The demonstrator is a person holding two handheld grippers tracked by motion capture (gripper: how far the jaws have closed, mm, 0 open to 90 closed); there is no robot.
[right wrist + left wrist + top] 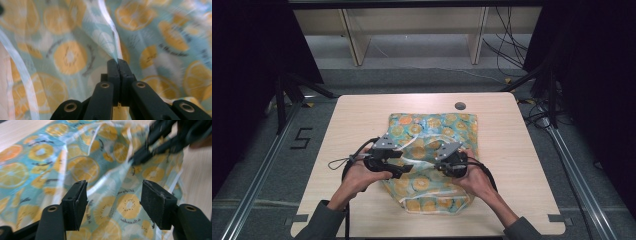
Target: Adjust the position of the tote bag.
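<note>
Dark room w/ shelving at the back; pale wood table (512,150) in the middle. Right gripper (117,61) is clamped tight on a raised fold of the bag (432,165), a thin clear plastic bag w/ orange-slice print lying mid-table, its near edge toward the person. Left gripper (113,195) stands wide apart just over the film, pads not pressing on anything; the fold runs between them.

Handling, by the look: v. light, limp, slick film that wrinkles and slides, and prob. tears if yanked. Best hold is a pinched ridge or the white-edged rim, 1 gripper per layer to part them.

Contents: bag looks flat, can't tell if anything's inside.
</note>
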